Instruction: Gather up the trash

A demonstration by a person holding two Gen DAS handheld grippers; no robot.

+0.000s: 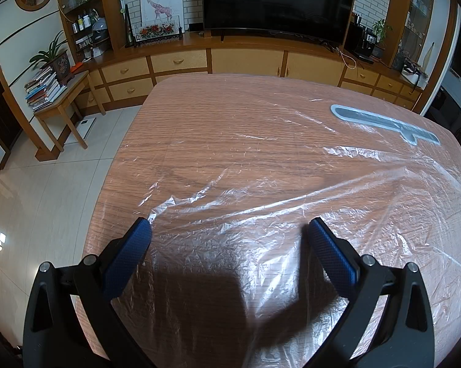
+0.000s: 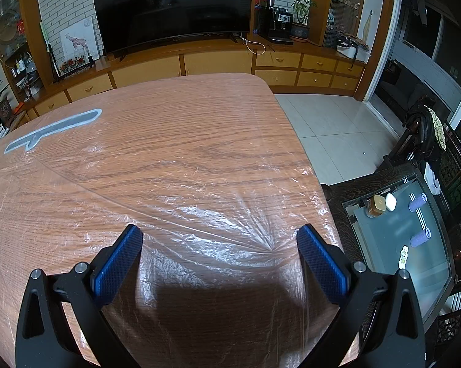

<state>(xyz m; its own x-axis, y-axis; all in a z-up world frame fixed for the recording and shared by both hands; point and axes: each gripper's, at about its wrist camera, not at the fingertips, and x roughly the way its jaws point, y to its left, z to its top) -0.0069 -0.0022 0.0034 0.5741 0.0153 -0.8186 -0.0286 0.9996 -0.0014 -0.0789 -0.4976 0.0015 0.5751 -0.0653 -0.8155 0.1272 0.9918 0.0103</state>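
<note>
A thin clear plastic sheet (image 1: 261, 208) lies crinkled over the wooden table (image 1: 199, 116); it also shows in the right wrist view (image 2: 218, 220), bunched to a point near the right edge. My left gripper (image 1: 229, 230) is open and empty, low over the sheet near the table's left front. My right gripper (image 2: 219, 236) is open and empty, low over the sheet near the table's (image 2: 184, 128) right front. A flat grey elongated shape (image 1: 384, 122) lies under the sheet at the far side, also visible in the right wrist view (image 2: 52, 128).
A TV cabinet with drawers (image 1: 245, 58) runs behind the table. A side table with stacked books (image 1: 43, 89) stands at the left. A dark glass-topped table (image 2: 405, 239) with jars and rolls sits close to the right edge. Tiled floor (image 2: 331, 128) surrounds.
</note>
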